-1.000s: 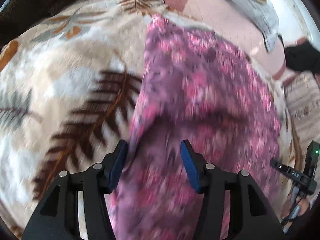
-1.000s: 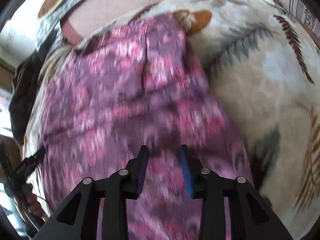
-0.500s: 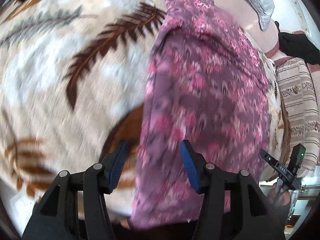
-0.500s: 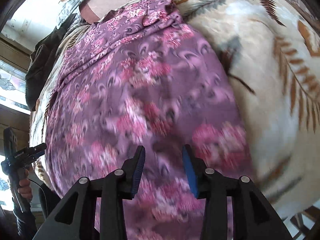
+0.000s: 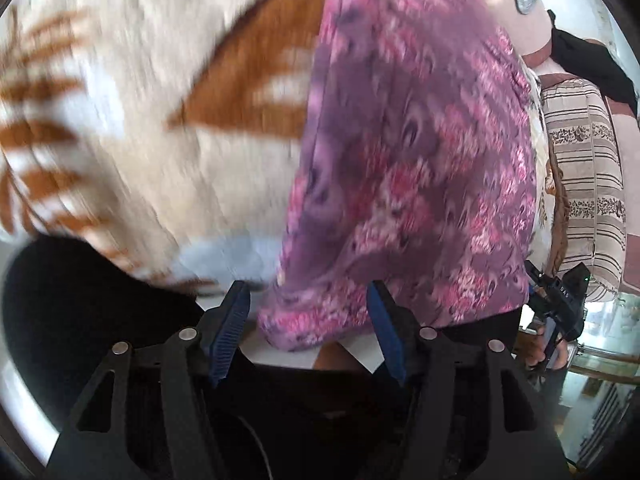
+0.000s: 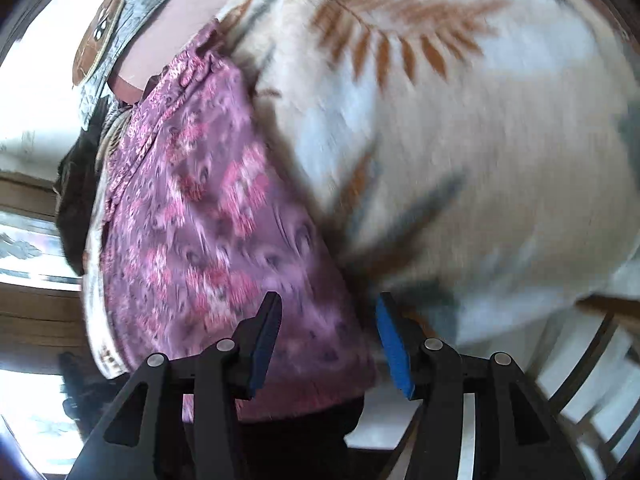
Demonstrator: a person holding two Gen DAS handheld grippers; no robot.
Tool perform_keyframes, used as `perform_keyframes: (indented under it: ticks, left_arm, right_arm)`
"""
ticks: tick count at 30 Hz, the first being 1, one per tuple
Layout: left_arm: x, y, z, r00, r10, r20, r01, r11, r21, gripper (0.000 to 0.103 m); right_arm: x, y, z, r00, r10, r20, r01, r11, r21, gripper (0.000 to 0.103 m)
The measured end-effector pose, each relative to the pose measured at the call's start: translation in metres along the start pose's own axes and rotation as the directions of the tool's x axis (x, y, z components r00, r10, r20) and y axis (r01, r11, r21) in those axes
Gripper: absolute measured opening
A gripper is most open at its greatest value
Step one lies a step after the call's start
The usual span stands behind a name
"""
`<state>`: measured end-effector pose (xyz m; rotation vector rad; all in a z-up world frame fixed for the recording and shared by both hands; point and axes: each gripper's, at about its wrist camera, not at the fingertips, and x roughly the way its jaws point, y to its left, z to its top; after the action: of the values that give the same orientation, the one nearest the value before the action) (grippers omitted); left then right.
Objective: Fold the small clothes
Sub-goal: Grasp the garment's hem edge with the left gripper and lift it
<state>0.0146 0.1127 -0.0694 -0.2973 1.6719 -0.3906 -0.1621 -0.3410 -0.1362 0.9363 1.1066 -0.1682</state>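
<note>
The left gripper [image 5: 306, 322] points steeply down with its two blue-padded fingers [image 5: 230, 328] apart and opening; the near corner of a purple and pink floral cloth [image 5: 408, 168] lies in the gap between them, closer to the right-hand pad, and neither pad presses on it. From that corner the cloth runs up and away from the fingers as a long flat strip, its left edge straight. It lies on a cream blanket [image 5: 152, 92] with brown leaf prints, which fills the area left of the cloth and is blurred. A dark rounded shape sits at the lower left, too dim to identify. At the right edge, beyond the cloth, a striped pillow [image 5: 584, 184] stands beside the bed, and the other hand-held gripper shows below it. The right gripper [image 6: 326, 330] also tilts downward, its fingers [image 6: 394, 344] apart and opening. The near end of the cloth [image 6: 200, 216] hangs over the blanket's edge between and behind them, mostly toward the left finger; the pads do not grip it. The cloth stretches up and to the left from there, and the blanket [image 6: 460, 140] spreads to the right. A grey pillow [image 6: 132, 4] lies at the far upper left.
</note>
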Motion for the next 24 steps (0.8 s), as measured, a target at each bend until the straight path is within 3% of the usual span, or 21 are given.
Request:
perform_keyframes:
  ticks: [4, 7, 9, 11, 12, 13, 14, 15, 19, 24]
  left_arm:
    - [0.015, 0.0, -0.005, 1.0, -0.014, -0.023, 0.014, 1.0, -0.02, 0.059]
    - [0.017, -0.003, -0.006, 0.999, -0.037, -0.009, 0.036, 0.999, -0.025, 0.058]
    - [0.016, -0.004, -0.007, 0.998, -0.065, -0.006, 0.065, 0.998, -0.021, 0.044]
    - [0.015, -0.005, -0.008, 0.997, -0.079, -0.02, 0.079, 0.997, -0.025, 0.019]
    - [0.013, -0.004, -0.009, 0.994, -0.108, -0.023, 0.107, 0.994, -0.032, 0.013]
    - [0.011, -0.003, -0.01, 0.99, -0.14, -0.026, 0.139, 0.989, -0.041, 0.005]
    - [0.007, -0.002, -0.011, 0.985, -0.173, -0.023, 0.172, 0.984, -0.051, 0.005]
    - [0.003, -0.003, -0.012, 0.982, -0.19, -0.013, 0.189, 0.981, -0.052, 0.005]
    - [-0.015, -0.015, -0.014, 0.971, -0.239, 0.033, 0.239, 0.971, -0.016, 0.004]
    - [-0.044, -0.025, -0.003, 0.943, -0.314, 0.108, 0.314, 0.949, 0.019, 0.004]
  right_arm:
    - [0.014, -0.017, -0.016, 0.993, 0.108, -0.044, -0.105, 0.992, 0.067, 0.054]
    - [0.023, -0.027, -0.022, 0.972, 0.229, -0.045, -0.221, 0.965, 0.141, 0.055]
    - [0.029, -0.033, -0.026, 0.939, 0.342, -0.021, -0.331, 0.921, 0.207, 0.055]
    - [0.032, -0.033, -0.029, 0.914, 0.405, -0.008, -0.392, 0.891, 0.228, 0.054]
    - [0.032, -0.03, -0.031, 0.914, 0.406, 0.0, -0.397, 0.893, 0.213, 0.048]
    - [0.03, -0.027, -0.031, 0.917, 0.399, 0.002, -0.391, 0.9, 0.193, 0.033]
    - [0.029, -0.022, -0.031, 0.925, 0.38, 0.006, -0.376, 0.912, 0.162, 0.025]
    - [0.025, -0.017, -0.031, 0.925, 0.379, 0.013, -0.377, 0.917, 0.132, 0.009]
    - [0.001, -0.001, -0.025, 0.92, 0.382, 0.089, -0.387, 0.921, 0.046, 0.009]
    - [-0.02, 0.027, -0.014, 0.902, 0.41, 0.133, -0.41, 0.912, -0.032, 0.009]
